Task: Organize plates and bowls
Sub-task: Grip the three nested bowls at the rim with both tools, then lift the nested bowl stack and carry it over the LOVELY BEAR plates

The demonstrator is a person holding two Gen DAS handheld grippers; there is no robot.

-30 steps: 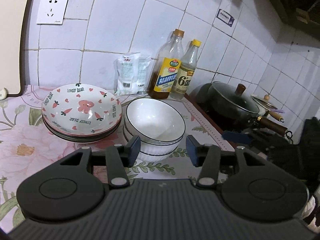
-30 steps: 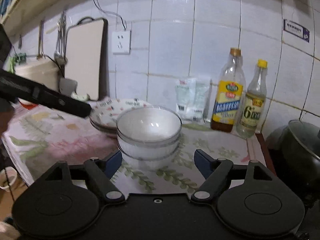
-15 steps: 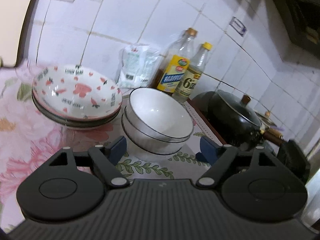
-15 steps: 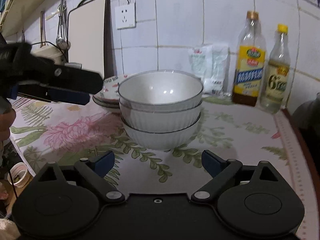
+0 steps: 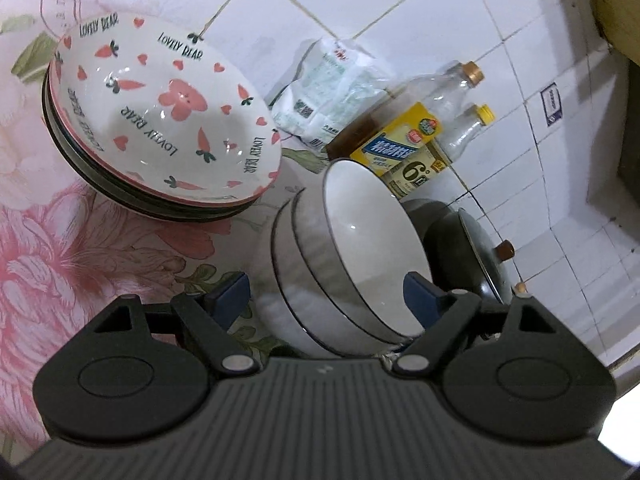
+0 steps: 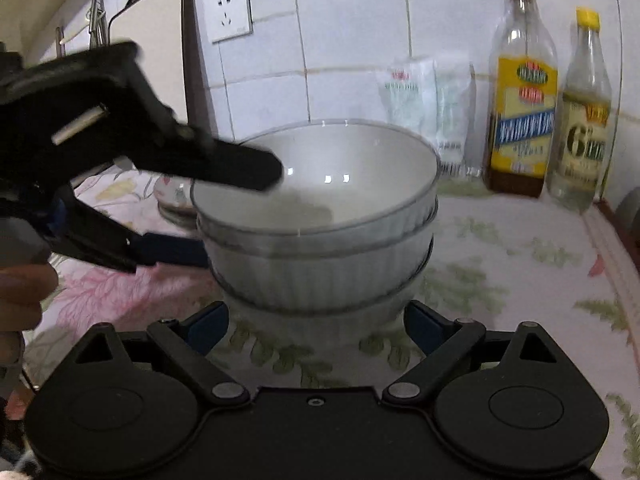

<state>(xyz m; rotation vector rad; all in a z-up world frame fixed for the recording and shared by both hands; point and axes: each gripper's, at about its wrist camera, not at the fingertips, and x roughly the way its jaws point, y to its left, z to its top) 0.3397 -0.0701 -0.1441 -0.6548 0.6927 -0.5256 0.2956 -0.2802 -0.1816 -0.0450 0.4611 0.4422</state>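
Bowls (image 5: pixel 352 256) fill the left wrist view: a nested stack of white ones with thin dark rims, lying between the spread fingers of the left gripper (image 5: pixel 326 294). One blue pad reaches inside the top bowl, the other sits outside the wall, and we see neither pressing. Only this view gives us the stack of plates (image 5: pixel 168 128) printed with carrots, hearts and "LOVELY BEAR", standing just beside the bowls on the floral cloth (image 5: pixel 60 248), and the dark lidded wok (image 5: pixel 468 252) behind them. The top plate and top bowl hold nothing. A crinkled white packet (image 5: pixel 328 96) leans on the tiled wall beside two clear bottles (image 5: pixel 424 128).

From the right wrist we see the ribbed outer walls of the bowls (image 6: pixel 320 220), the right gripper (image 6: pixel 316 326) low at the base of the stack, its jaws opening wide with the lowest bowl between them and no pad touching. Here the left gripper (image 6: pixel 224 212) straddles the top rim. A wall socket (image 6: pixel 228 10) and a pale cutting board (image 6: pixel 156 48) show only here.
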